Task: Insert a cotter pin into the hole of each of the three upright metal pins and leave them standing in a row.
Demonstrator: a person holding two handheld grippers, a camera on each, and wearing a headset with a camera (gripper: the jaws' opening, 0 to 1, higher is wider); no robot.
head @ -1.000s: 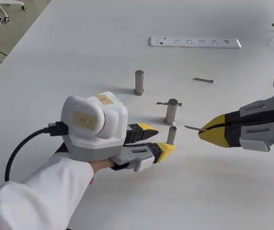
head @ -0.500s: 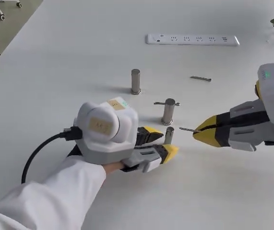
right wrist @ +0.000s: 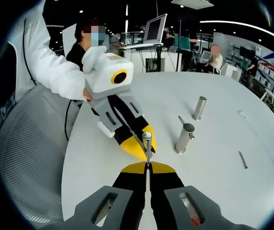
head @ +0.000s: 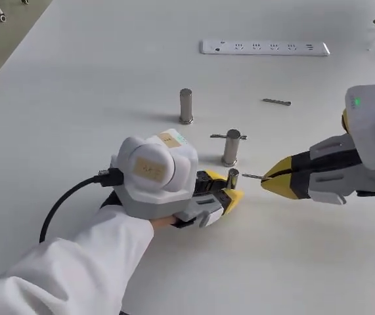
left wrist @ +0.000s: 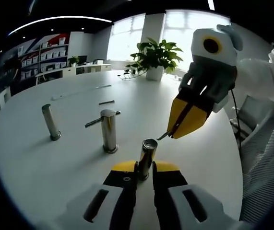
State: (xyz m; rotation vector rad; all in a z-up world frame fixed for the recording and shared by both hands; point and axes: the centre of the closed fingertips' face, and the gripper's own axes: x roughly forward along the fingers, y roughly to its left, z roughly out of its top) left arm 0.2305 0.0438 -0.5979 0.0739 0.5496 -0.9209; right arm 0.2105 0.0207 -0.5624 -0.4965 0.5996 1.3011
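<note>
Closing in from 3 o'clock, right tongs [head: 266, 178] clenching a cotter pin [head: 253, 176] reach the nearest metal pin [head: 232, 176], newly clamped by left tongs [head: 232, 191]; insertion looks imminent.

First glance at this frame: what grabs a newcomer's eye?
On the white table, the left gripper clamps the nearest metal pin while the right gripper aims a cotter pin at its top. Behind it, the middle pin already carries one; the far pin stands bare.
</note>
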